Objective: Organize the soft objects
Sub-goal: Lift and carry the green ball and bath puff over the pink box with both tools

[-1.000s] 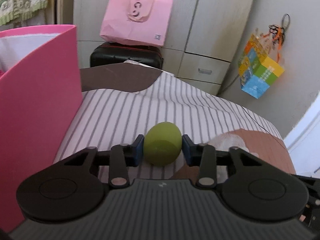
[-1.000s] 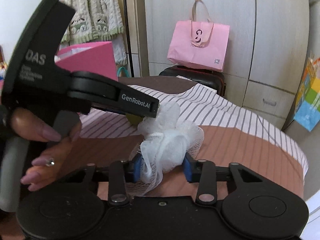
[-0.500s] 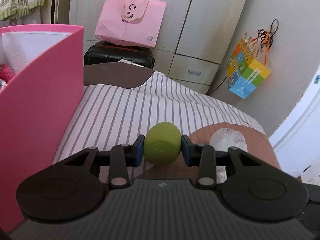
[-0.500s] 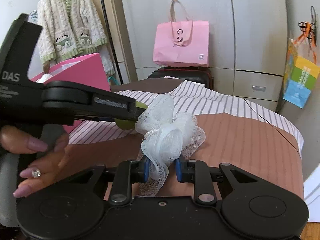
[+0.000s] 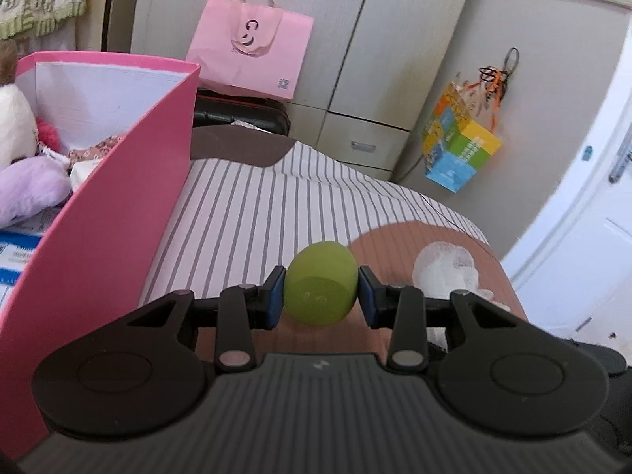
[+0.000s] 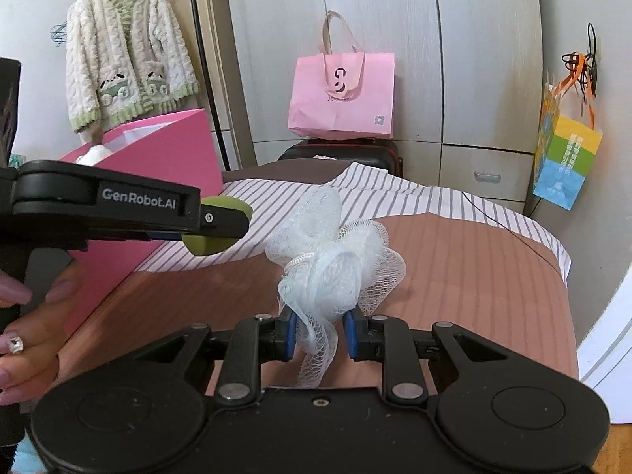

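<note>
My left gripper (image 5: 320, 296) is shut on a green soft egg-shaped sponge (image 5: 320, 284), held above the striped bed cover just right of the open pink box (image 5: 118, 213). The box holds plush toys (image 5: 23, 185). My right gripper (image 6: 320, 333) is shut on a white mesh bath pouf (image 6: 335, 260), lifted over the brown part of the bed. The pouf also shows in the left wrist view (image 5: 444, 266). The left gripper (image 6: 221, 221) with the green sponge (image 6: 209, 243) shows at the left of the right wrist view, next to the pink box (image 6: 158, 154).
The bed has a striped sheet (image 5: 252, 205) and a brown cover (image 6: 454, 276). A pink paper bag (image 6: 343, 94) stands on a black suitcase (image 6: 343, 152) before the wardrobe. A colourful bag (image 6: 565, 162) hangs on the right wall. A knitted cardigan (image 6: 122, 67) hangs at left.
Both grippers have risen. The left gripper now looks over the pink box's wall at the toys inside. The right gripper has closed tighter on the pouf and lifted it.
</note>
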The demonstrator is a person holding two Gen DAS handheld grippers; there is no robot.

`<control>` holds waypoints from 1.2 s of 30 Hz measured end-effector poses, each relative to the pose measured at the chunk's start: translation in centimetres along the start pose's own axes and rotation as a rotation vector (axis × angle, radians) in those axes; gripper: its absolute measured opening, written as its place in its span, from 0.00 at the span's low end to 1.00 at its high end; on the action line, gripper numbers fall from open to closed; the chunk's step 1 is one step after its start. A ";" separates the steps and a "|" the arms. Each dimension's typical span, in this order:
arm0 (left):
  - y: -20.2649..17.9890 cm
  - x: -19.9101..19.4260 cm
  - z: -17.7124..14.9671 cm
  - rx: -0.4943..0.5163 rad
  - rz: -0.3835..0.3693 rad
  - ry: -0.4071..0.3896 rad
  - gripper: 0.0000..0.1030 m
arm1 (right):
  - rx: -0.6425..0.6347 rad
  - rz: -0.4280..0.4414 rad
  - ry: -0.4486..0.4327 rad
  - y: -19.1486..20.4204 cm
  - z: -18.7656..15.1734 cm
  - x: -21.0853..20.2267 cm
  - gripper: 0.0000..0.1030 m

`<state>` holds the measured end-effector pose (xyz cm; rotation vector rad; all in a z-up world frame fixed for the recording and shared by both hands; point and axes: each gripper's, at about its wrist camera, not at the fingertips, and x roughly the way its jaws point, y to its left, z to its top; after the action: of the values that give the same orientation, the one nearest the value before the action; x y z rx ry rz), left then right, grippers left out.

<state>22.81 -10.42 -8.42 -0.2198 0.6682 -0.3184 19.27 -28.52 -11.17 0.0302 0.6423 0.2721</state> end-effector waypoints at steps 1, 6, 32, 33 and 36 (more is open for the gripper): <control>0.2 -0.4 -0.3 0.001 -0.006 0.003 0.36 | -0.004 -0.007 -0.002 0.3 -0.2 -0.2 0.26; 1.0 -2.1 -2.0 0.012 -0.071 0.035 0.36 | -0.013 -0.036 -0.016 1.7 -1.1 -1.3 0.26; 3.6 -11.5 -7.3 0.143 -0.194 0.092 0.36 | 0.016 0.009 -0.019 7.3 -4.7 -7.3 0.20; 3.9 -12.0 -7.5 0.146 -0.187 0.094 0.36 | 0.015 0.020 -0.014 7.5 -4.9 -7.7 0.20; 5.0 -13.3 -7.9 0.144 -0.186 0.118 0.36 | 0.046 0.083 0.007 7.7 -5.4 -8.9 0.20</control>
<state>9.03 -1.74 -8.31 -0.1263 0.7392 -0.5594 7.35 -23.73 -9.43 0.1001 0.6554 0.3380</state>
